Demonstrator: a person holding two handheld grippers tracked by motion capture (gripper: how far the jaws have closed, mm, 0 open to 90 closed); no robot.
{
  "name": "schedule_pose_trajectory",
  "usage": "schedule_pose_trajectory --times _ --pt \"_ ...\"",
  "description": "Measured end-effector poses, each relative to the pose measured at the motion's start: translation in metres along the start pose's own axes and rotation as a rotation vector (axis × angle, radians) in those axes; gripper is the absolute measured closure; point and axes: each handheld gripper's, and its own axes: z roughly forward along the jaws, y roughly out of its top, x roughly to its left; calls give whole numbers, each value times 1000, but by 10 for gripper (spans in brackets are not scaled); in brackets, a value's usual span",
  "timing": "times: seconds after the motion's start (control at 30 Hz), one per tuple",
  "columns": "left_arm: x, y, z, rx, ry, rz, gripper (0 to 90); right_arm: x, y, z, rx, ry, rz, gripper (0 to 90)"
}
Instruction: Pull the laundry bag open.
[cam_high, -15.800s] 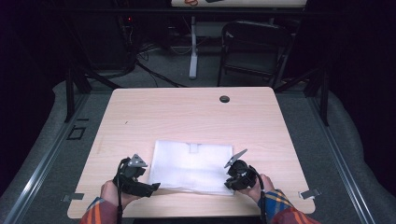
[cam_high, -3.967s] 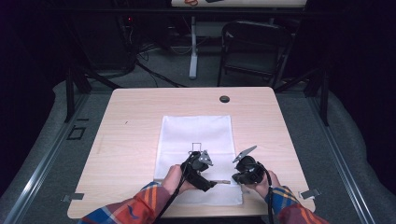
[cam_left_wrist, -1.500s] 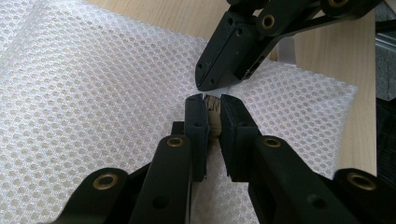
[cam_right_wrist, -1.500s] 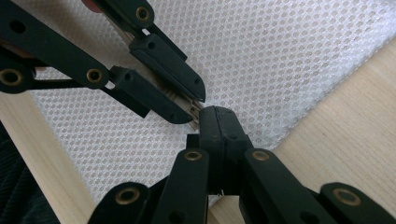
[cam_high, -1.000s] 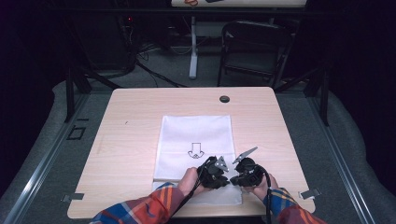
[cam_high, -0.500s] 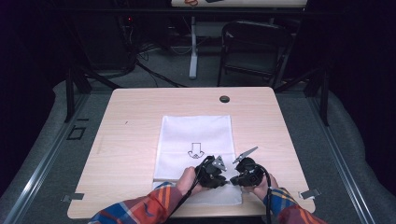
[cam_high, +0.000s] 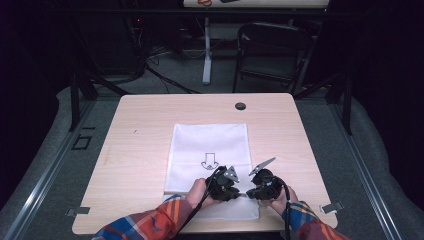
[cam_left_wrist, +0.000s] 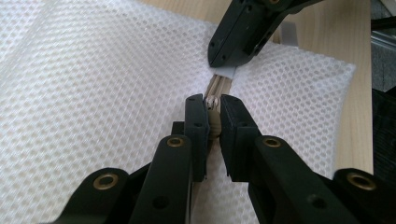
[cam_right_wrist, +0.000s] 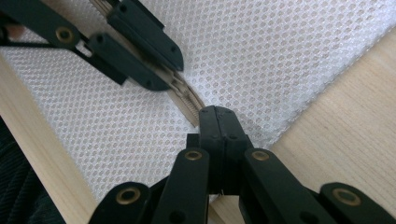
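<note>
A white mesh bag (cam_high: 210, 145) with a printed arrow lies flat on the wooden table (cam_high: 140, 130). A beige zipper (cam_left_wrist: 219, 85) runs along its near edge. My left gripper (cam_left_wrist: 213, 105) is shut on the zipper's beige pull (cam_left_wrist: 215, 125). Just beyond it, my right gripper (cam_right_wrist: 218, 114) is shut on the bag's mesh at the end of the zipper (cam_right_wrist: 187, 105). In the high view the left gripper (cam_high: 225, 182) and right gripper (cam_high: 260, 185) sit side by side over the bag's near right part, almost touching.
A black round cap (cam_high: 240, 106) sits in the tabletop at the far edge. Bare wood lies left and right of the bag. Behind the table stand a dark chair (cam_high: 272, 50) and cables on the floor.
Four seconds ago the left gripper was farther left on the bag's near edge; it now sits beside the right gripper. Over the last second neither gripper visibly moved.
</note>
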Motion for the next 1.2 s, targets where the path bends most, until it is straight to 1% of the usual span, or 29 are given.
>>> schedule_pose_trajectory --times 0.07,0.1,0.13,0.17,0.37,0.4,0.43,0.47,0.53,0.57,0.6,0.63,0.67,0.7,0.73,0.77,0.8,0.83,0.87,0.93,0.97,1.03,1.2 --pt "1 -3 -3 3 -2 -3 820 1 0 0 -5 3 2 900" --pt "2 -4 -4 3 -3 -5 820 1 0 0 -3 -11 -1 900" --pt "2 -5 -5 0 -6 -6 819 1 0 0 -2 -10 -1 900" --pt "1 -5 -5 6 -2 -3 819 2 0 1 -17 -7 12 900" --pt "1 -7 -8 7 -6 2 819 1 -1 2 -19 -11 1 900" --pt "1 -7 -9 4 -7 -2 819 0 0 0 -1 -13 -15 900" --pt "1 -8 -10 12 0 1 819 0 0 0 -1 -14 -16 900" --pt "1 -8 -11 8 3 -2 819 1 0 0 -3 -15 -16 900" --pt "1 -10 -12 3 -3 -3 820 1 0 0 0 -16 -19 900" --pt "1 -10 -13 6 0 -6 819 1 0 0 5 -18 -18 900" --pt "1 -11 -12 -2 -9 -14 819 1 0 0 6 -20 -21 900" --pt "0 -10 -12 11 0 -9 819 1 0 0 6 -20 -22 900" --pt "-1 -10 -11 -3 -12 -6 819 1 0 0 10 -21 -23 900" --pt "-2 -9 -10 -2 -13 -6 819 0 -1 -1 14 -21 -21 900" --pt "-3 -8 -9 6 -1 -5 819 0 -1 -2 19 -5 -16 900" --pt "-4 -8 -7 -4 -10 -5 819 0 -2 -1 7 -17 -3 900" --pt "-5 -7 -7 3 -4 -3 819 -2 -3 -3 25 -26 -20 900" --pt "-6 -6 -5 -5 -13 -2 819 -2 -3 -4 34 -26 -21 900" --pt "-7 -5 -4 1 -7 2 819 -2 -4 -4 29 -28 -15 900" --pt "-6 -5 -4 2 -10 1 819 -3 -5 -6 37 -27 -14 900" --pt "-5 -5 -4 1 -12 3 819 -3 -6 -5 31 -30 -12 900" --pt "-4 -5 -6 13 -8 6 819 -2 -6 -6 33 -34 -11 900" --pt "-2 -8 -10 10 -16 1 819 -3 -6 -6 33 -35 -10 900"
